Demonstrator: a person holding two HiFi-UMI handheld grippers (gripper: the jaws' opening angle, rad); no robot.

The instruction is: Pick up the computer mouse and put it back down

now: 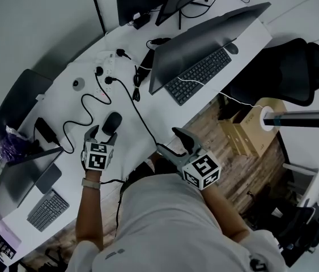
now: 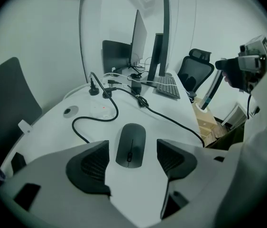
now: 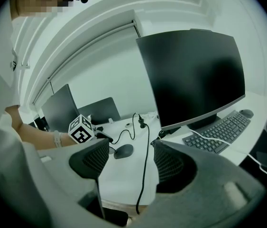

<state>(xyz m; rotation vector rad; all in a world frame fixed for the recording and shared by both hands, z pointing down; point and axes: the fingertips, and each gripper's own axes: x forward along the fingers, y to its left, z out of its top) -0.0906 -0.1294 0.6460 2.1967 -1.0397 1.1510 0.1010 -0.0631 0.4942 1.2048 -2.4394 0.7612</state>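
The dark grey computer mouse [image 1: 111, 123] lies flat on the white desk [image 1: 80, 152]. My left gripper [image 1: 101, 135] is open just behind it, a jaw on either side of its rear end, with no contact. In the left gripper view the mouse [image 2: 130, 145] sits between the spread jaws of the left gripper [image 2: 132, 163], with gaps on both sides. My right gripper [image 1: 173, 141] is open and empty, held off the desk's front edge. From the right gripper view the mouse [image 3: 123, 150] shows beyond the right gripper [image 3: 131, 160], beside the left gripper's marker cube [image 3: 81, 129].
A black cable [image 1: 142, 123] runs across the desk just right of the mouse, from a power strip [image 1: 105, 72]. A large monitor [image 1: 204, 38] and keyboard [image 1: 199, 74] stand further right. A second screen [image 1: 17, 177] and small keyboard [image 1: 47, 209] lie at the left. An office chair [image 1: 295, 69] and a cardboard box [image 1: 250, 129] stand beyond the desk.
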